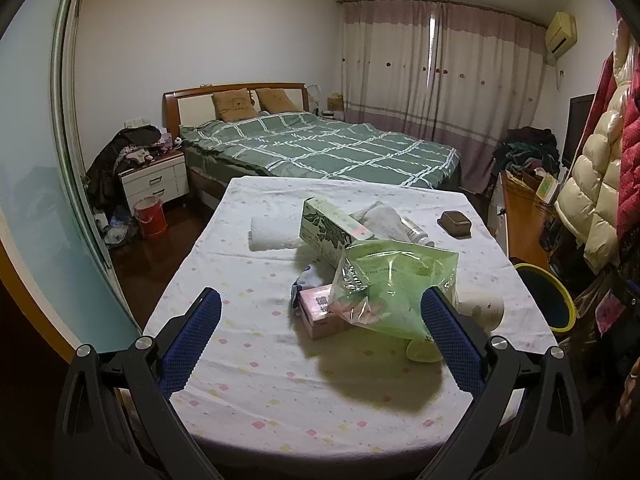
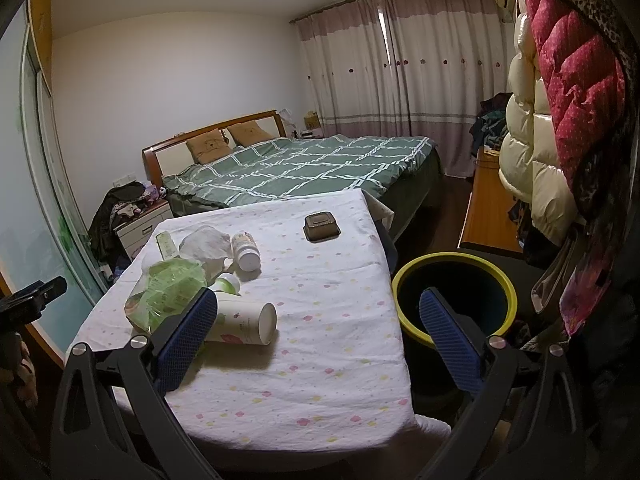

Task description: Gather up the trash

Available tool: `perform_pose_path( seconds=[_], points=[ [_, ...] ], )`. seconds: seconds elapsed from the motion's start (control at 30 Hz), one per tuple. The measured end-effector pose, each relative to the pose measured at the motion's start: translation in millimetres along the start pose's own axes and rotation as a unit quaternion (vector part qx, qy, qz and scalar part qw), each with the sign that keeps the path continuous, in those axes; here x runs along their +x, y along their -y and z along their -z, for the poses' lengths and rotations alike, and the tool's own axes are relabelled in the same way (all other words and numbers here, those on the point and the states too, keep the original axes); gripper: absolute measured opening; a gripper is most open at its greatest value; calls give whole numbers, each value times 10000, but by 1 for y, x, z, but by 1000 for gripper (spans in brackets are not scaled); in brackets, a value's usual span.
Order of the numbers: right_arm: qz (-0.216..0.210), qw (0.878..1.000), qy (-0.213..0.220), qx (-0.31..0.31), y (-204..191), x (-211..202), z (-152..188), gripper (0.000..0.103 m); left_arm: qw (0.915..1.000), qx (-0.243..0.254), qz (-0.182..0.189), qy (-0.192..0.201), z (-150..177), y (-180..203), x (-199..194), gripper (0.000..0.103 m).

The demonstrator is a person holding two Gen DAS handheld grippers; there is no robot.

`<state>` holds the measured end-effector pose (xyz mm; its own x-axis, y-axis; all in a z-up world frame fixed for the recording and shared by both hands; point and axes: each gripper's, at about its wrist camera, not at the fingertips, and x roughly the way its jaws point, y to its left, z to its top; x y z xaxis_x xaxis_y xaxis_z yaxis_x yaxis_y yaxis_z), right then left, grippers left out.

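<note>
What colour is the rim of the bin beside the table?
Yellow-green, around a dark inside. The bin shows best in the right wrist view.

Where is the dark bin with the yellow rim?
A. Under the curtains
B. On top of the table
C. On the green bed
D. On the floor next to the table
D: the dark round bin with the yellow rim stands on the floor just past the edge of the table with the white dotted cloth.

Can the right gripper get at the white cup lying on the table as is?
Probably yes. The right gripper is open, and the white cup lies on its side by its left finger with nothing on top; the green bag sits just beyond it.
</note>
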<state>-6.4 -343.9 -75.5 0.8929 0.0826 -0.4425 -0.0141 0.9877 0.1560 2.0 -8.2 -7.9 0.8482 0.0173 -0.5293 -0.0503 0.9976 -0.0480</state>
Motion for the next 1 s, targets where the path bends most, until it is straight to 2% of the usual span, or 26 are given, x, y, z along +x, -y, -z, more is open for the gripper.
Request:
perform_pose_path(
  seconds=[1.0],
  points=[
    [41,10000,-29,29,1,4,1,97,10000,38,30,-35,1,1,3,98]
  ],
)
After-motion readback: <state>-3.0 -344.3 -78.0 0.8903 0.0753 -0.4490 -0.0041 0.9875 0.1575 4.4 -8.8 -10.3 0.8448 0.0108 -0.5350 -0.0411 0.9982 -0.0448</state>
